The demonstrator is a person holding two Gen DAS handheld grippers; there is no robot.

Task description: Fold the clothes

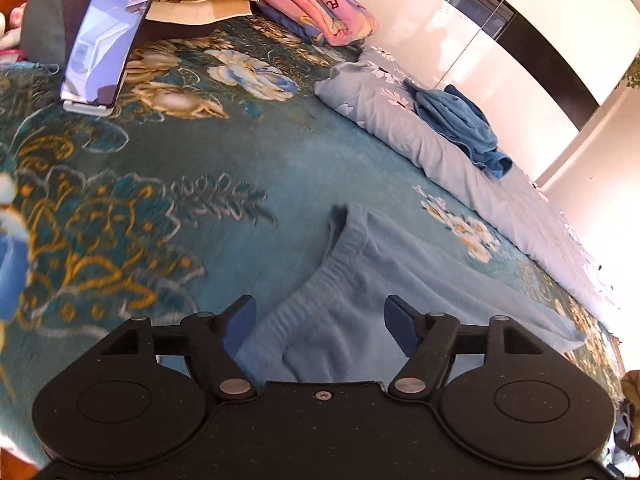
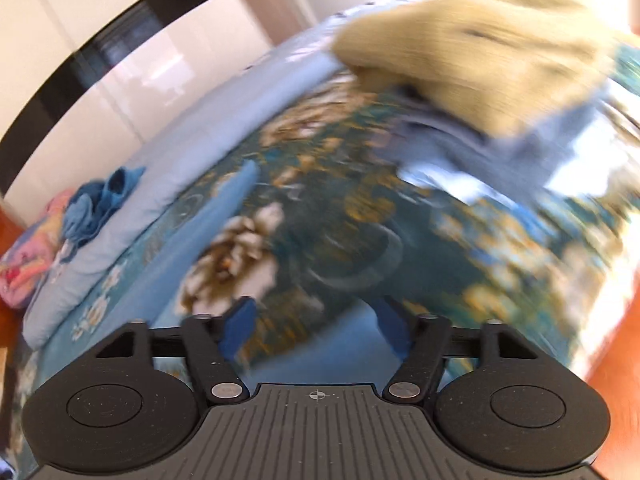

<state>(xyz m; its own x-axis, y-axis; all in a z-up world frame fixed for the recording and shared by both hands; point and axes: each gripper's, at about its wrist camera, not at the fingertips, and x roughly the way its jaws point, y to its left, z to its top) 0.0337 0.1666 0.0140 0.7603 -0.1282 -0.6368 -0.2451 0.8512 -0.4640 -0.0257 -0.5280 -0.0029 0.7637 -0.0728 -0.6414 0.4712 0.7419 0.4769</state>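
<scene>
- Your left tool (image 1: 320, 326): fingers spread wide, nothing pinched. It hangs over the waistband end of the light-blue garment (image 1: 400, 300), which lies between and beyond the tips.
- Your right tool (image 2: 316, 330): also spread, holding nothing. View is motion-blurred, so detail past the tips is weak; floral bed cover (image 2: 320, 220) beneath.
- Garment sits flat on the bed cover at approx 6 o'clock in left view. Ribbed band at the 10–11 o'clock end, body running off toward 4 o'clock. So long axis approx 10-to-4, band pointing away and left of you.
- Whether it's already folded once or just spread flat: can't tell, lower part is hidden by the tool body.
- Elsewhere: dark-blue item (image 1: 460, 128) lies crumpled on the pale quilt (image 1: 400, 128) at 2 o'clock, clearly not folded.
- Right view, 1 o'clock: tan cloth (image 2: 480, 40) on top of bluish cloth (image 2: 460, 140), too blurred to say if that's a folded stack or a heap.
- Pink bundle (image 1: 320, 4) at 12 o'clock looks like bedding, prob not part of the job.
- Judgement: some way in at most; at least the crumpled blue item remains, and the light-blue one isn't yet a compact fold.
- Phone (image 1: 108, 32) on stand at 10 o'clock; keep clear.
</scene>
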